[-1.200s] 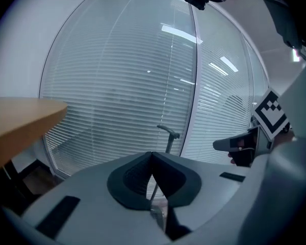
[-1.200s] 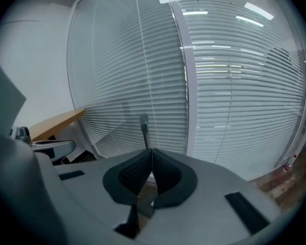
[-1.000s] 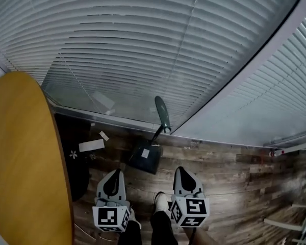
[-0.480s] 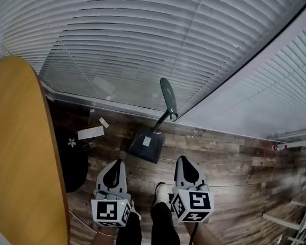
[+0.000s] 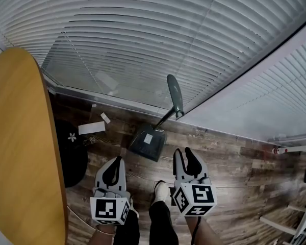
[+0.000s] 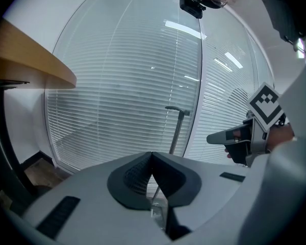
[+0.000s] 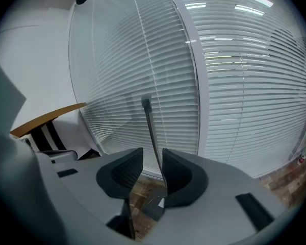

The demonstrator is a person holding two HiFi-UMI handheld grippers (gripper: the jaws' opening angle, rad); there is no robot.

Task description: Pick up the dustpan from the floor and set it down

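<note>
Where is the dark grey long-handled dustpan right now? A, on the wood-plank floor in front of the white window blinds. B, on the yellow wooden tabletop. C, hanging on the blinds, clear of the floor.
A: the dark grey long-handled dustpan rests its pan on the wood-plank floor, with its handle rising in front of the white window blinds, well apart from the yellow wooden tabletop.

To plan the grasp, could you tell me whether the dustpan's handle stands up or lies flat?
Standing up: the handle rises steeply from the dustpan resting on the floor.
</note>
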